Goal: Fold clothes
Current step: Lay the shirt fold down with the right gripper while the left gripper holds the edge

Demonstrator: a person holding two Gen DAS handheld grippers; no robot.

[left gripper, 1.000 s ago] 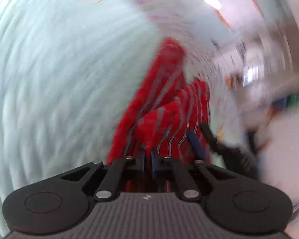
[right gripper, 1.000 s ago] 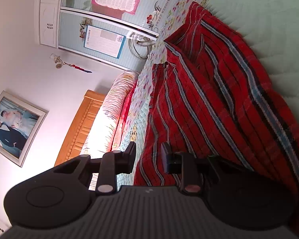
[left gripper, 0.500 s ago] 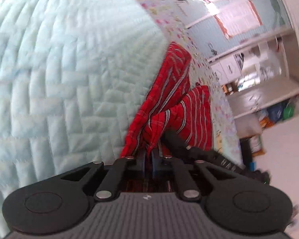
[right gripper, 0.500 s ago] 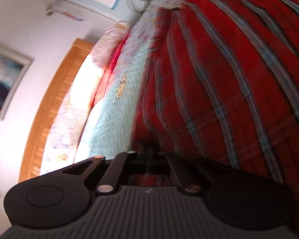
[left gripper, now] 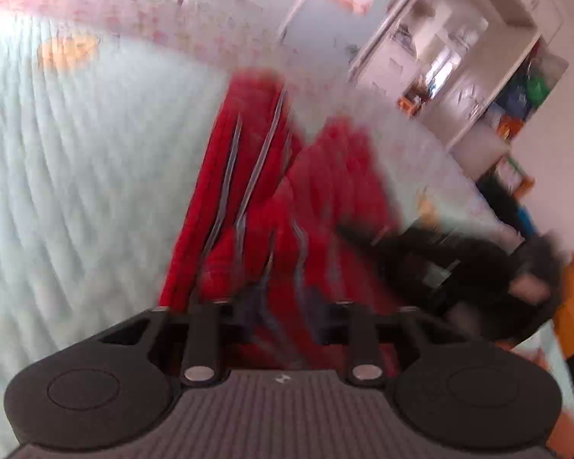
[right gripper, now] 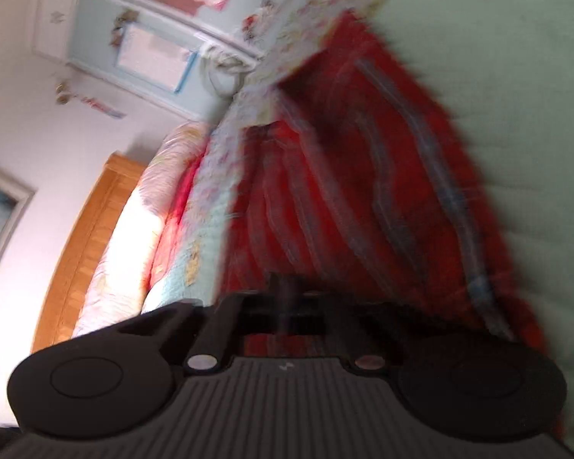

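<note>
Garment (left gripper: 256, 206): red striped cloth, bunched on the bed; left view shows it running from the fingers up toward 12 o'clock, right view (right gripper: 363, 191) shows it filling the middle, from the fingers up to 1 o'clock.
Left gripper (left gripper: 283, 302): fingers slightly spread and just been opening; red cloth lies between them, but blur hides whether the pads press on it.
Right gripper (right gripper: 283, 298): fingers pressed together, a fold of the garment pinched at the tips. In the left view it shows as a dark blurred shape (left gripper: 421, 252) at 3 o'clock, lying over the garment's right part.
Bed (left gripper: 76, 176): pale green quilt, bare from 7 to 11 o'clock in the left view; in the right view (right gripper: 516, 95) bare at 2 to 4 o'clock.
Bed edge: floral border (right gripper: 313, 19) runs just beside the garment's far end, at 12 o'clock in the right view.
Pillows (right gripper: 130, 229): pale roll at 9 o'clock in the right view, against the wooden headboard (right gripper: 80, 237), apart from the garment.
Wardrobe (right gripper: 145, 49): light blue doors with posters at 11 o'clock, beyond the bed.
Shelves (left gripper: 478, 61): white, cluttered, at 2 o'clock in the left view, off the bed.
Open room: quilt to the left of the garment in the left view; quilt to its right in the right view.
Sharpness: both views motion-blurred; fine detail cannot be told.
</note>
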